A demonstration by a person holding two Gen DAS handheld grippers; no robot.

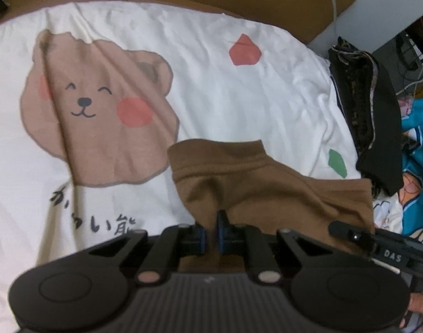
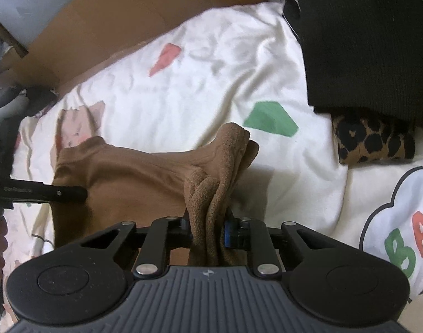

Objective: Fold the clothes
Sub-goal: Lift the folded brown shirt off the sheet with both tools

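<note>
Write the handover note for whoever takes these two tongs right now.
Left tongs: shut on a thin edge of the brown garment.
Right tongs: shut on a thick bunched wad of the same garment.
The garment hangs between both, above the white bear-print sheet.
A dark pile lies at the sheet's far right.
Done: both ends gripped.
Left: no neat fold shows yet; probably spread it flat, fold it, then set it aside.

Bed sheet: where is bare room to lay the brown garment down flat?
Free: sheet between the bear print and the black clothes pile, beyond the brown garment. Crowded: right edge, with pile and leopard-print piece.
</note>
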